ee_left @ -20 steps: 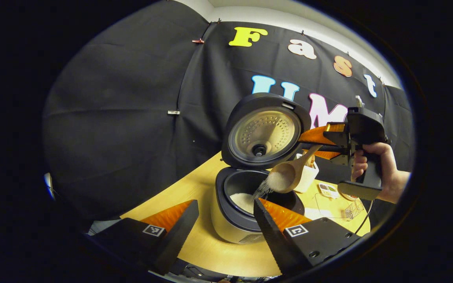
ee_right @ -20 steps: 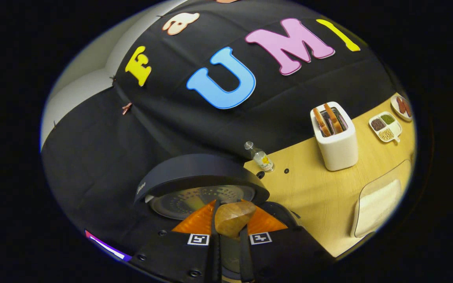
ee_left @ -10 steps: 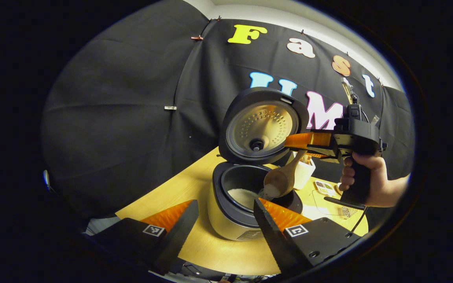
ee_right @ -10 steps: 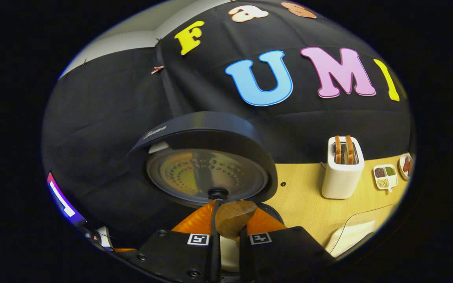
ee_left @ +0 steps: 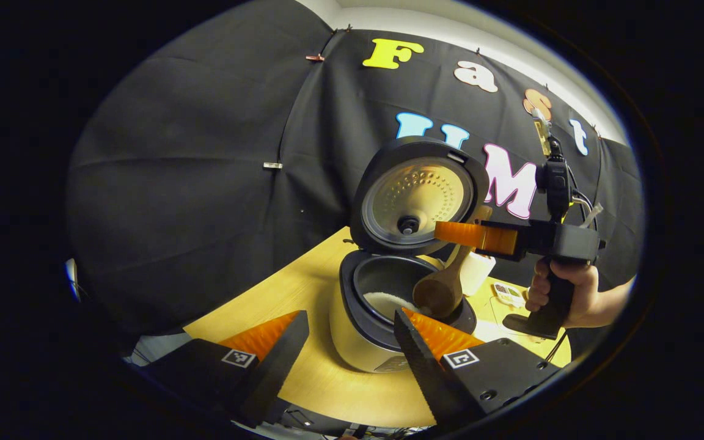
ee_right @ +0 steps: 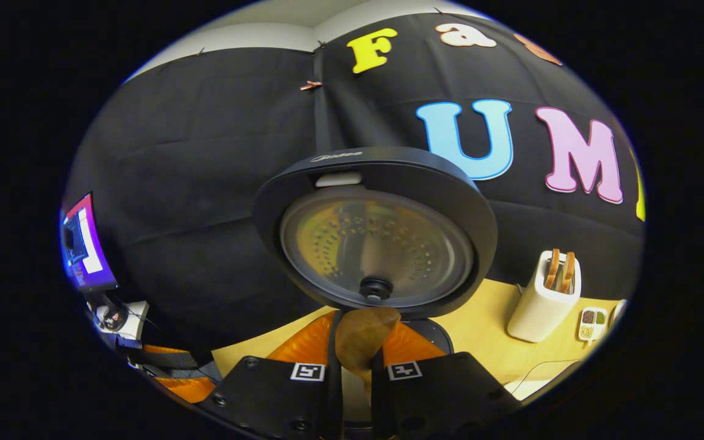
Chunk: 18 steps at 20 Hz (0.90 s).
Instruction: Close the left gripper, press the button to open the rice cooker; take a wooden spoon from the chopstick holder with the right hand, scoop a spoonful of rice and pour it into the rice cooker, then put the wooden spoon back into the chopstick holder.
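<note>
The right gripper (ee_right: 355, 360) has its jaws clamped on the brown wooden spoon (ee_left: 439, 292), whose bowl hangs in the open cream-and-black rice cooker (ee_left: 382, 318). The left gripper (ee_left: 352, 330) hovers near the cooker, jaws wide apart and empty.

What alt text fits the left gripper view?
The right gripper holds a wooden spoon bowl-down over the open rice cooker, rice in its pot. The left gripper hangs open in front.

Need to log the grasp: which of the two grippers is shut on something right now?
The right gripper, its jaws clamped on the wooden spoon over the open rice cooker. The left gripper is open and empty.
</note>
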Each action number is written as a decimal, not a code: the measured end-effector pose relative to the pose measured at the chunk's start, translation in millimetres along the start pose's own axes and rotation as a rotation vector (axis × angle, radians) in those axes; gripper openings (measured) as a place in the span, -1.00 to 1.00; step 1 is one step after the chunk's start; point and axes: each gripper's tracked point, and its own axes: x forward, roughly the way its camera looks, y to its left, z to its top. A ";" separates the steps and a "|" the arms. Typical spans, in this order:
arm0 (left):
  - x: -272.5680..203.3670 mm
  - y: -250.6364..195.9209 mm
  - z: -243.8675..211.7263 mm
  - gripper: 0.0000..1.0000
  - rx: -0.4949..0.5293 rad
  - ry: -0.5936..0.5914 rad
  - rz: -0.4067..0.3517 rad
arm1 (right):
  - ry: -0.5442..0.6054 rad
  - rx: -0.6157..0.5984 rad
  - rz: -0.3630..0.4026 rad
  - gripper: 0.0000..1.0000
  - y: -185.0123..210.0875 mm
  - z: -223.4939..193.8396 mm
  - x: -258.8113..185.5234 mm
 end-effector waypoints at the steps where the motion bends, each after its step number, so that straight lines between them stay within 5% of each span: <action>1: -0.1 0.3 -1.4 0.91 -0.007 0.002 0.004 | 0.005 -0.050 0.031 -0.55 7.4 -3.4 -2.0; 4: -0.1 -0.3 -2.4 0.91 -0.010 0.001 0.012 | 0.015 -0.195 0.121 -0.55 32.4 -15.5 -5.3; 7: 1.2 -3.0 -2.4 0.91 0.005 0.002 0.017 | 0.036 -0.216 0.145 -0.55 38.1 -26.0 -6.0; 18: 6.2 -47.3 8.0 0.91 0.062 -0.006 -0.021 | -0.104 0.342 -0.077 -0.65 -68.2 56.9 -62.7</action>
